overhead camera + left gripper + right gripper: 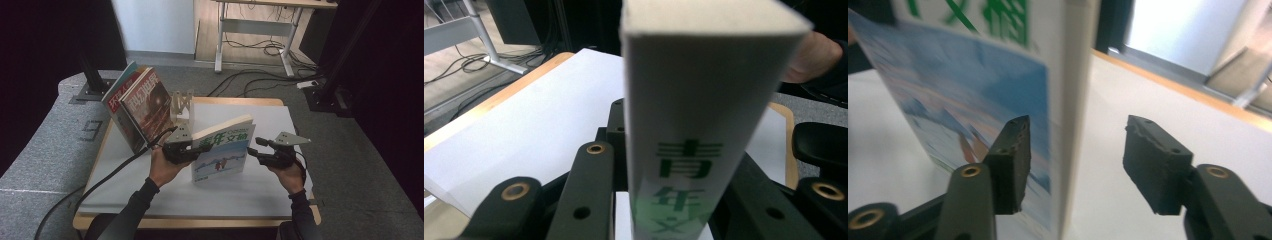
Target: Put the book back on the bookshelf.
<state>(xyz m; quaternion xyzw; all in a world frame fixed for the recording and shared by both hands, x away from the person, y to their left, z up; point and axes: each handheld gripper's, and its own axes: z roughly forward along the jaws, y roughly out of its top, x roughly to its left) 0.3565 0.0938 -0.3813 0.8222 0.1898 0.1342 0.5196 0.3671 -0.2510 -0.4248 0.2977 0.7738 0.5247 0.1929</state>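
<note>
A thick paperback book (225,150) with a blue snowy cover and green characters stands upright on the white sheet (270,120). My left gripper (197,150) is shut on its spine side. In the left gripper view the white spine (694,100) fills the gap, with both black jaws against it. My right gripper (254,150) sits at the book's right edge, open. In the right gripper view the page edge (1075,100) stands between the jaws. One pad (1013,155) is in front of the cover, and the other pad (1153,160) stays well apart from the pages.
Magazines (142,102) lean upright at the back left of the table, beside a pale rack (182,102). The table's wooden rim (240,101) borders the sheet. Beyond it, cables (260,47) lie on the floor under a desk frame (255,30).
</note>
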